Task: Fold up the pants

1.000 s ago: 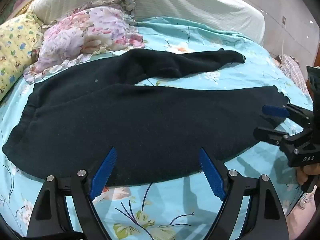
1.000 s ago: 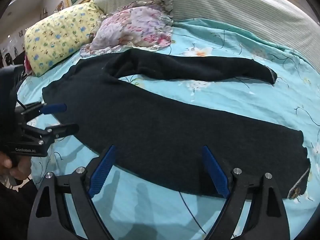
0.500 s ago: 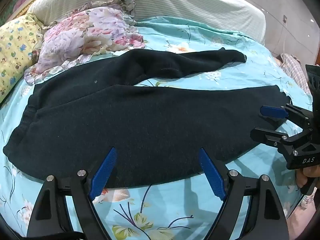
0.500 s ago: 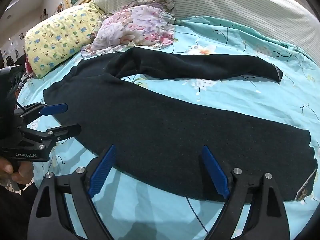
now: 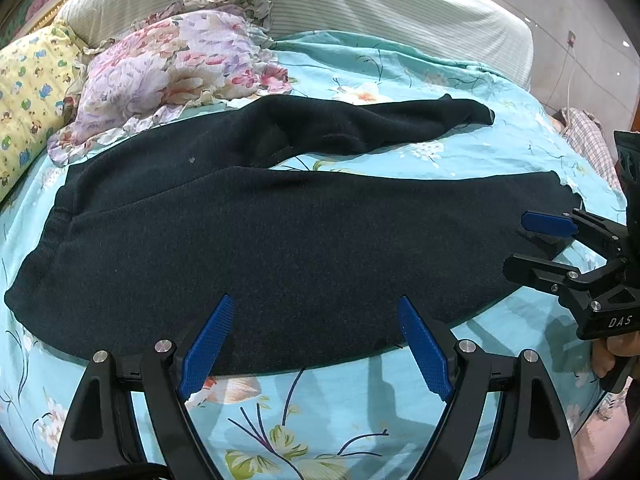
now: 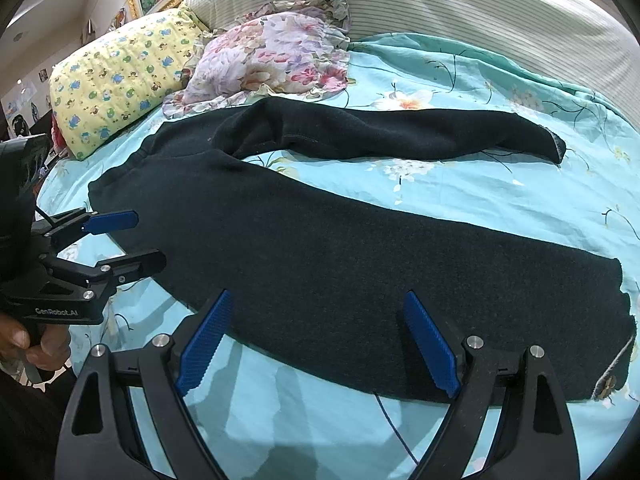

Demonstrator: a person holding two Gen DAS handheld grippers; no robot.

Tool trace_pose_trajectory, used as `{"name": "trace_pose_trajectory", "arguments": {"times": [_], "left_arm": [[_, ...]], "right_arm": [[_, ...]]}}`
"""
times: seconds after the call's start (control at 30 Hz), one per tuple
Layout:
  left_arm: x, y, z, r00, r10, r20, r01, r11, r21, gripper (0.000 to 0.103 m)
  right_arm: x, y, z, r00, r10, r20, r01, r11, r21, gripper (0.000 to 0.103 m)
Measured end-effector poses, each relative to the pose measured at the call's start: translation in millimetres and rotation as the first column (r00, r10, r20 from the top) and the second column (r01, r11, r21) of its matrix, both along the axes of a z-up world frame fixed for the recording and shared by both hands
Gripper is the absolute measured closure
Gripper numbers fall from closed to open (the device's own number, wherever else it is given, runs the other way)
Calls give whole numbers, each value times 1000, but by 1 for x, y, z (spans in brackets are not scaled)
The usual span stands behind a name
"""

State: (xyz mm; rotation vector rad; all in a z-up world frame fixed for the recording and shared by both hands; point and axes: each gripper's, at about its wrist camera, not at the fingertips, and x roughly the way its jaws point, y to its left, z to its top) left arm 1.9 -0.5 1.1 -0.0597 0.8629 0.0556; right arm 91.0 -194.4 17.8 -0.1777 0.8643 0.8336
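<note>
Black pants [image 5: 300,240] lie spread flat on the bed, waistband to the left and the two legs splayed apart toward the right. The near leg [image 6: 400,280] runs along the front edge; the far leg [image 6: 420,132] angles to the back right. My left gripper [image 5: 314,308] hangs open over the near hem by the waist end, nothing pinched. My right gripper [image 6: 318,300] hangs open over the near leg's front edge. The left wrist view has the right gripper [image 5: 520,242] open by the near cuff. In the right wrist view the left gripper [image 6: 148,238] stands open beside the waistband.
A turquoise flowered sheet [image 5: 360,412] covers the bed. A floral pillow [image 5: 180,64] and a yellow pillow [image 6: 116,80] lie at the back left against a striped white headboard [image 6: 440,4]. Plaid cloth [image 5: 584,136] sits past the bed's right edge. A dark thread [image 6: 388,412] trails from the near leg.
The right gripper shifted a little along the near leg early on, then held still. The left gripper and the pants have not moved.
</note>
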Motion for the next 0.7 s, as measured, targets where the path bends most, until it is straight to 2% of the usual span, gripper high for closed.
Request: {"name": "trace_pose_trajectory", "arguments": {"times": [0.7], "left_arm": [[2,4,0,1000,2,-3,-2,1000,-14,18]], "right_arm": [[-5,6,2,1000,4,0,-4,1000,-1,15]]}}
